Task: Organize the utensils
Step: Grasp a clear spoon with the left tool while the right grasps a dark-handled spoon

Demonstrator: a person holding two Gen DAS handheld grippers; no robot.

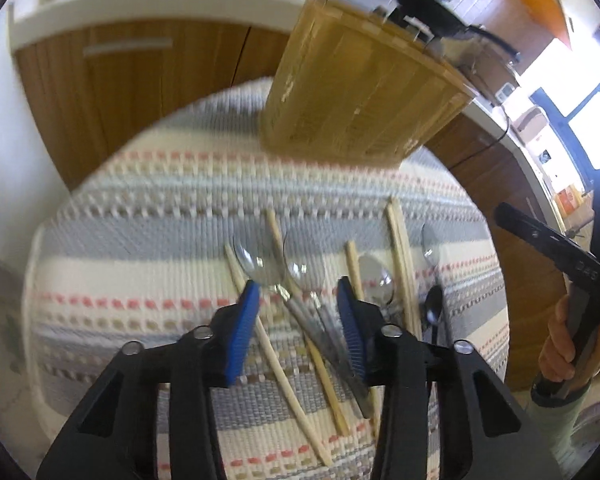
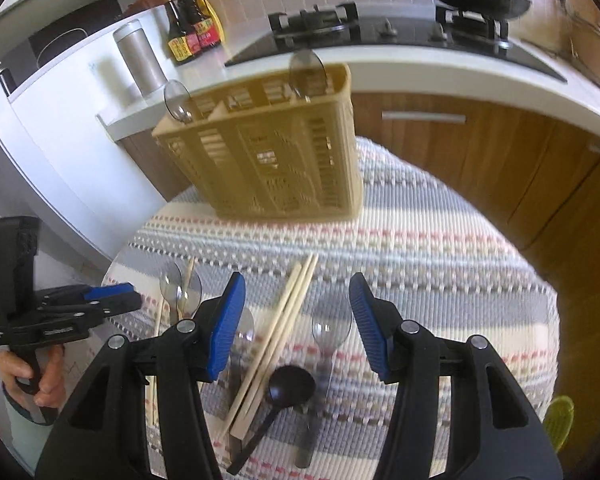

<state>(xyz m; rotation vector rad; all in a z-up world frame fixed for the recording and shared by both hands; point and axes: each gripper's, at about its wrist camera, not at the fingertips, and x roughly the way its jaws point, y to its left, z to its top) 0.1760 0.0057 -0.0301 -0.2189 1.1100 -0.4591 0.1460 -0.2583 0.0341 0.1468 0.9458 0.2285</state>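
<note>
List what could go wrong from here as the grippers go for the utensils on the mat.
1. The spoons and chopsticks under the left gripper overlap, so its open jaws may catch several at once.
2. The black spoon lies against the chopstick pair below the right gripper; lifting one could drag the other.
3. The caddy looks tall and light; a hard insertion might tip it.

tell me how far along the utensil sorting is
Done: two clear plastic spoons stand in the tan slotted plastic caddy. In hand: nothing; the left hand-held gripper and right hand-held gripper are both open above the table. Left: wooden chopsticks, the small black spoon and more clear spoons on the striped woven mat.
</note>
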